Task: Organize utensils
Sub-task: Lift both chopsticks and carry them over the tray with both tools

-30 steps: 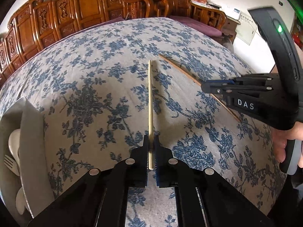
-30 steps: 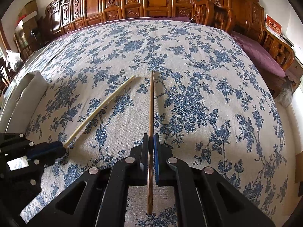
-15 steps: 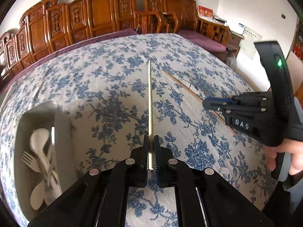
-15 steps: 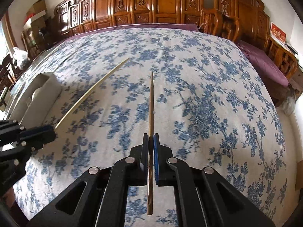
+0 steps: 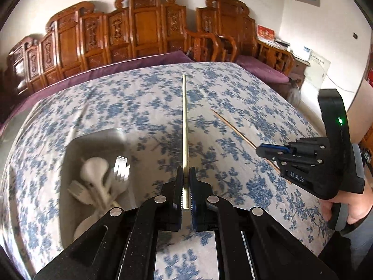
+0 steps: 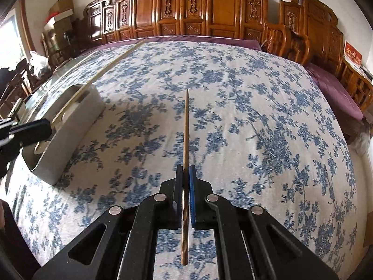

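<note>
Pale and dark, both chopsticks are off the cloth now. My left claw (image 5: 185, 182) pinches the pale chopstick (image 5: 184, 126) and has risen beside the utensil box (image 5: 70, 163) on its left; my right claw (image 6: 185, 182) pinches the dark chopstick (image 6: 185, 144), trailing. Dropping them in comes next, I judge.

Cream tablecloth printed with blue flowers (image 6: 268, 121), pale straw-coloured wooden chopstick (image 5: 184, 126), darker brown wooden chopstick (image 6: 185, 140), grey rectangular plastic bin at left (image 6: 70, 140), white plastic spoons and forks (image 5: 95, 182), far carved reddish-brown wooden chairs (image 6: 209, 7), purple seat cushions (image 6: 335, 88).
</note>
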{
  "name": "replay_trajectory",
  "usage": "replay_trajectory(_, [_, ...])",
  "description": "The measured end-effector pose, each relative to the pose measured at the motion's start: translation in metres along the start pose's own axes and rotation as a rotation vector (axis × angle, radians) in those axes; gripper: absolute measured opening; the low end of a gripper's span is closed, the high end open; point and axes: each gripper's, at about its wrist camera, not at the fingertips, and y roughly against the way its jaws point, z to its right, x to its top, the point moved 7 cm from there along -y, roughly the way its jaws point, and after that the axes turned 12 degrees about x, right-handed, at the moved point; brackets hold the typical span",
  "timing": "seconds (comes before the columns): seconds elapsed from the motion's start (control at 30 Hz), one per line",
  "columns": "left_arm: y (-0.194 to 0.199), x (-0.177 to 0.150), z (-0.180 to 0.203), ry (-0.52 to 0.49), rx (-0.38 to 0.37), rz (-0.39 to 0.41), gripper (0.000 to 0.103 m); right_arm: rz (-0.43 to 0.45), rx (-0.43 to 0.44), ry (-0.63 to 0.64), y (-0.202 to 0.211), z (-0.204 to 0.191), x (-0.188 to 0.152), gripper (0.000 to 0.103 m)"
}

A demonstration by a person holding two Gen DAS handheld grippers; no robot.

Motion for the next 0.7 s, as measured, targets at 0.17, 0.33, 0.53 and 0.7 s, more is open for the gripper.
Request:
replay_trajectory(0.17, [0.010,-0.009,-0.029,0.053,0.030,-0.006,0.004,0.010,0.017,0.034,0.002,-0.020,0.002,0.006])
replay_trajectory(0.33, [0.016,-0.019,-0.049,0.081,0.052,-0.020,0.004,0.015,0.028,0.061,0.002,-0.035,0.004,0.006])
replay_trajectory(0.53, [0.019,-0.036,-0.069,0.103,0.081,-0.047,0.004,0.018,0.041,0.087,0.002,-0.050,0.006,0.006])
replay_trajectory(0.7, [0.019,-0.046,-0.082,0.122,0.102,-0.067,0.004,0.022,0.046,0.103,0.002,-0.059,0.007,0.006])
